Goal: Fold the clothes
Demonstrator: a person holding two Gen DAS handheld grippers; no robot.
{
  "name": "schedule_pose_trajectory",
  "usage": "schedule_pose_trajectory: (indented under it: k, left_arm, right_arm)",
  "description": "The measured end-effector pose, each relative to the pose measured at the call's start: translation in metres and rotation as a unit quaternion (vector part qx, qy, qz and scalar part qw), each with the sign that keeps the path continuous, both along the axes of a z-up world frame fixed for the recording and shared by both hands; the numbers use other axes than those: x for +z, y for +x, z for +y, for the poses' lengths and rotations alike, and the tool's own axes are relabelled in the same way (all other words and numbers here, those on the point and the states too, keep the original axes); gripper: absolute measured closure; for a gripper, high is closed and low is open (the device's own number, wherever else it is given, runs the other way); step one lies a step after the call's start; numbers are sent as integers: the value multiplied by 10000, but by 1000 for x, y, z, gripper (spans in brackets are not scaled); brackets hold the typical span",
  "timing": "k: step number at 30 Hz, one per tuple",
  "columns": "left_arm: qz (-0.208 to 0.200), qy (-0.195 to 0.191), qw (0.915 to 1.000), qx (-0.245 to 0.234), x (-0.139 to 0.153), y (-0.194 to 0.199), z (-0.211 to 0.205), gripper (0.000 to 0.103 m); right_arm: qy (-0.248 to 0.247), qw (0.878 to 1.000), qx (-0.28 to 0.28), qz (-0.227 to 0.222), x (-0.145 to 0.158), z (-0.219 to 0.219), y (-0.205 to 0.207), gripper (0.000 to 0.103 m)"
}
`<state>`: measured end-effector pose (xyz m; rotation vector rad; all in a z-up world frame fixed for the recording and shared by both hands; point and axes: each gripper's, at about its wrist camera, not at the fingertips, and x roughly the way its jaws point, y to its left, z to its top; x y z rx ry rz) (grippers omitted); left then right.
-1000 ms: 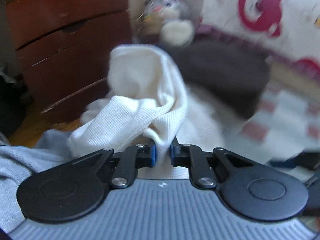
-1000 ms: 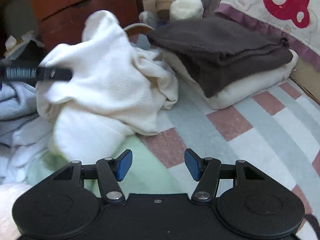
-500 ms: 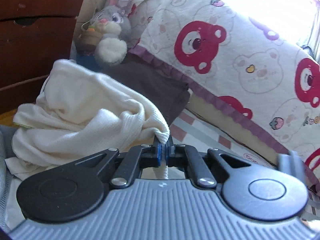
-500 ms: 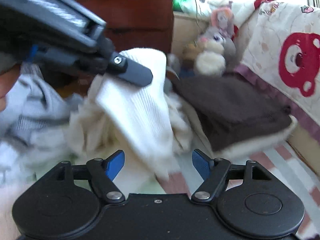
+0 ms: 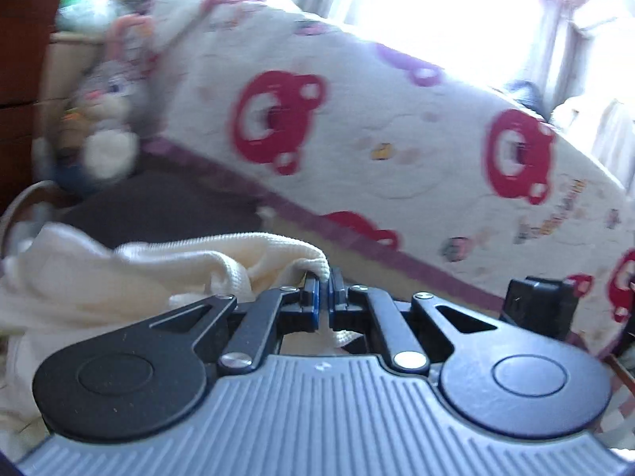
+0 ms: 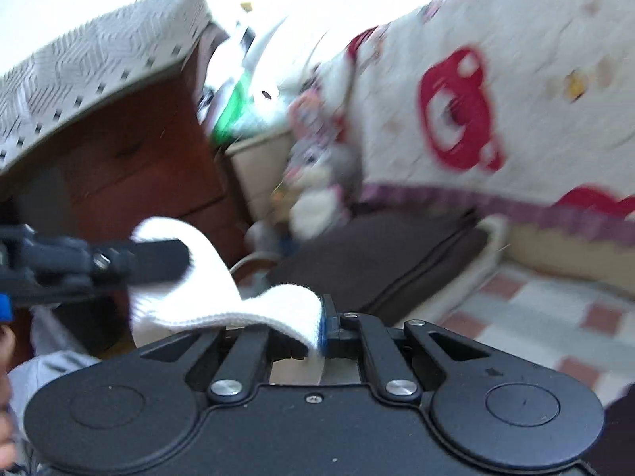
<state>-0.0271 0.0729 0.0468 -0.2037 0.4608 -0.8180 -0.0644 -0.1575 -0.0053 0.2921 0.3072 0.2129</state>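
A cream knitted garment (image 5: 119, 273) hangs lifted between both grippers. My left gripper (image 5: 326, 289) is shut on one edge of it, with cloth pinched between the blue pads. In the right wrist view my right gripper (image 6: 317, 325) is shut on another edge of the cream garment (image 6: 222, 297), which drapes over its left finger. The left gripper (image 6: 174, 254) also shows there at the left, clamped on the same cloth. Part of the right gripper's body (image 5: 539, 309) appears at the right of the left wrist view.
A folded dark brown garment (image 6: 381, 254) lies on a cream one on the checked bed cover (image 6: 555, 317). Behind are a bear-print quilt (image 5: 397, 139), a grey stuffed rabbit (image 5: 107, 119) and a wooden dresser (image 6: 131, 182). Grey clothes (image 6: 51, 373) lie at the lower left.
My right gripper went from wide open to shut on the cream garment. Both grippers rose and tilted upward, lifting the garment off the bed pile.
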Motion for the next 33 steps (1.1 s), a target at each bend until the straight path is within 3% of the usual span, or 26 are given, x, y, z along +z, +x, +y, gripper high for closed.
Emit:
schedule_pose_trajectory:
  k: [4,6,8,11,12,13,14,17,18,19,21,23,26,29,33]
  left_arm:
    - [-513,-194,9953,-803,38,-20,-62,100]
    - [-979,-345,9887,-1086,70,-31,-94,100]
    - [-1545,-546,9809,-1046,108,-40,-121,99]
    - [-1635,-866,9728,-1393,141,-33,-157,84]
    - [-1493,-875,9730,-1526,137,-27,-169,68]
    - [-1334,-854,9740,-1619,131,-21,-181,43]
    - [-1175,-712,9771,-1626,118,-14,-194,36]
    - [-557,227,9891,-1344,46,15,-224,34]
    - [-214,637,9910,-1156,13,28,-232,34]
    - [140,1002,9900,-987,-19,43,-235,35]
    - [817,1603,9804,-800,-82,71,-234,37]
    - [1032,1917,9732,-744,-120,82,-228,37]
    - [1018,2182,9676,-760,-148,87,-225,37]
    - [1058,2194,9651,-960,-160,85,-228,36]
    - [1196,1996,9638,-1299,-164,77,-238,35]
  right_arm:
    - [-248,9943,-917,-480,52,-44,-48,97]
    - [-386,9827,-1642,-763,89,-71,-74,97]
    - [-539,9685,-2211,-1007,132,-105,-98,97]
    - [-1376,9384,-3049,-868,166,-143,-107,97]
    - [-1685,9256,-3323,-666,167,-157,-104,97]
    - [-1991,9110,-3591,-368,161,-173,-99,96]
    - [-2215,8966,-3836,-38,151,-191,-94,96]
    - [-2272,8634,-4298,1349,83,-263,-75,85]
    - [-2110,8466,-4503,1899,52,-289,-71,66]
    - [-1834,8268,-4717,2456,18,-314,-76,63]
    - [-969,8120,-4923,2981,-37,-342,-98,64]
    - [-60,8135,-4887,3152,-78,-350,-122,64]
    - [670,8348,-4470,3144,-112,-334,-152,60]
    - [925,8602,-3916,3133,-119,-324,-162,51]
    - [1118,8783,-3459,3106,-116,-304,-171,38]
